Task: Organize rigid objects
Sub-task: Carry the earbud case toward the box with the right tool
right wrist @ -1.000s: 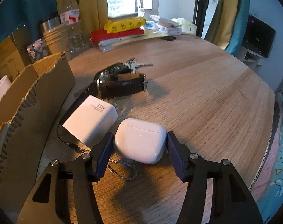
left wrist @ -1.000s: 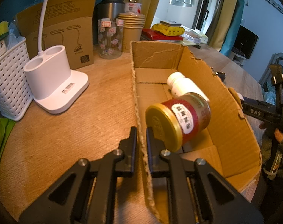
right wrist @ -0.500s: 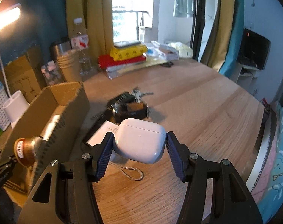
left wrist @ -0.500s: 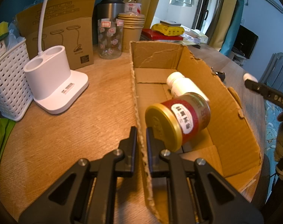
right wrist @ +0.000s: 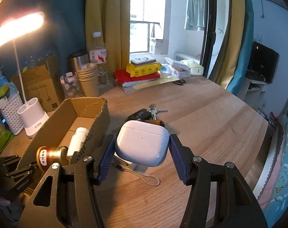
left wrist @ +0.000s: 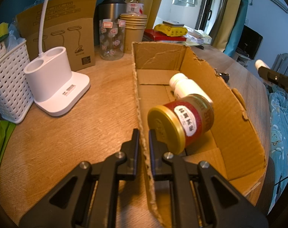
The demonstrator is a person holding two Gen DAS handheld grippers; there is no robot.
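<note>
With the right gripper [right wrist: 142, 152] squeezing the smooth earbud case [right wrist: 142, 142] above the table [right wrist: 210, 114], it could slip free before reaching the cardboard box [right wrist: 54, 121].

Behind my earbud case [right wrist: 142, 142], the white charger [right wrist: 125, 163] and brown strap [right wrist: 155, 122] mostly hide, the cardboard box [right wrist: 49, 133] wall covers the jar's [right wrist: 49, 155] base.
</note>
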